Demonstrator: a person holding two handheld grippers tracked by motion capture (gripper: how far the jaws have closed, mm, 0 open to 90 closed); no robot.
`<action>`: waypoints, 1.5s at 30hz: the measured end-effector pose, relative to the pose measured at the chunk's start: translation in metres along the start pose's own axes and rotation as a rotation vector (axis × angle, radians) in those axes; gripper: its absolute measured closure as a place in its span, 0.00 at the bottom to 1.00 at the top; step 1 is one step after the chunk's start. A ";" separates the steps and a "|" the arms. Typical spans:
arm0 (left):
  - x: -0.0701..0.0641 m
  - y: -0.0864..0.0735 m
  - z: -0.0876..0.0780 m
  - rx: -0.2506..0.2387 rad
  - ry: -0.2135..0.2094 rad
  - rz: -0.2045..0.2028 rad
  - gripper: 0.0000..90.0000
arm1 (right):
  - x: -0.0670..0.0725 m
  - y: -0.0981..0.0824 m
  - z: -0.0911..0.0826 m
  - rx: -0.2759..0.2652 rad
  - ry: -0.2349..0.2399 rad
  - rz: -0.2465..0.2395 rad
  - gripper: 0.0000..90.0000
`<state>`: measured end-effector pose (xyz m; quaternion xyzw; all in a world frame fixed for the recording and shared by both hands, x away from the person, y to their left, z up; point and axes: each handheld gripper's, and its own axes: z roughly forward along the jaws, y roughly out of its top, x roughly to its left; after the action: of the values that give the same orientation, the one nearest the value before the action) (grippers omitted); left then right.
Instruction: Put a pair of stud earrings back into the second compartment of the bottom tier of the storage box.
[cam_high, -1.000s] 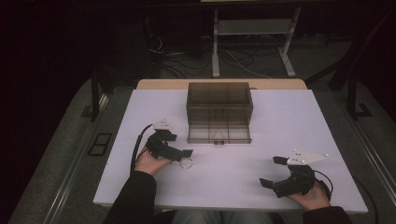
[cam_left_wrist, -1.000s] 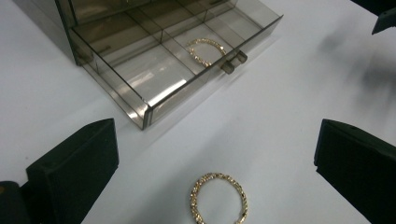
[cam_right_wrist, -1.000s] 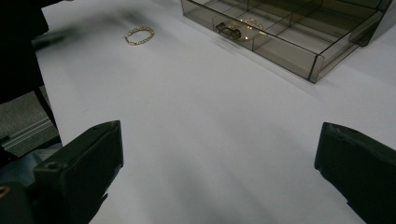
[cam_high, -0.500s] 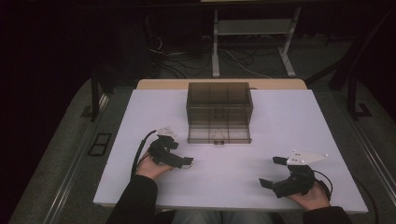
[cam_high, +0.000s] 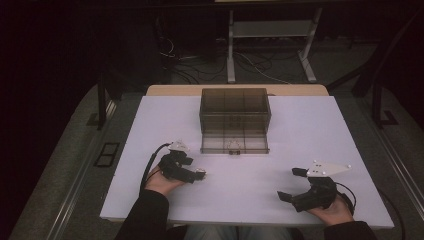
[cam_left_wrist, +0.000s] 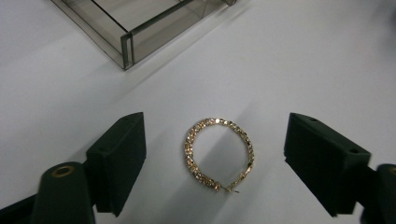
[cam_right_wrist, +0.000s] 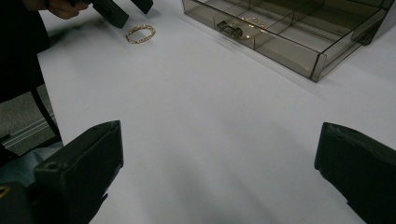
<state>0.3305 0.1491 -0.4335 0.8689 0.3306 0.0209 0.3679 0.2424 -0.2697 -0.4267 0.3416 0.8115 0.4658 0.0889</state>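
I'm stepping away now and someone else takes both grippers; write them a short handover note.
Left gripper: jaws open and just been closing around the gold sparkly hoop earring, which lies flat on the white table; pads not yet touching it.
Right gripper: open, holding nothing, over bare table.
Smoky clear plastic compartment box stands beyond the earring with its drawer pulled out.
Done: gripper lined up.
Left: grip the earring, probably put it in the box.

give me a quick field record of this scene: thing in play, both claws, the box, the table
thing in play: gold hoop earring, lying flat on the table
left claw: open, jaws either side of the earring, just been closing, pads not touching it
right claw: open, nothing between its jaws, over bare table
box: smoky clear compartment box with its drawer pulled out, apart from the earring
table: white top
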 end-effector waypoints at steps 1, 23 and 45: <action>0.000 0.000 0.000 0.003 0.002 0.007 0.27 | 0.000 0.000 0.000 0.001 0.000 0.000 0.01; -0.009 -0.002 0.006 0.067 0.103 0.085 0.83 | 0.000 0.000 0.000 -0.003 0.002 -0.004 0.01; -0.002 -0.002 0.006 0.056 0.079 0.002 0.95 | 0.000 0.000 0.000 0.000 0.003 -0.007 0.01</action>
<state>0.3292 0.1451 -0.4386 0.8776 0.3443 0.0462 0.3302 0.2423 -0.2692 -0.4264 0.3381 0.8127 0.4660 0.0895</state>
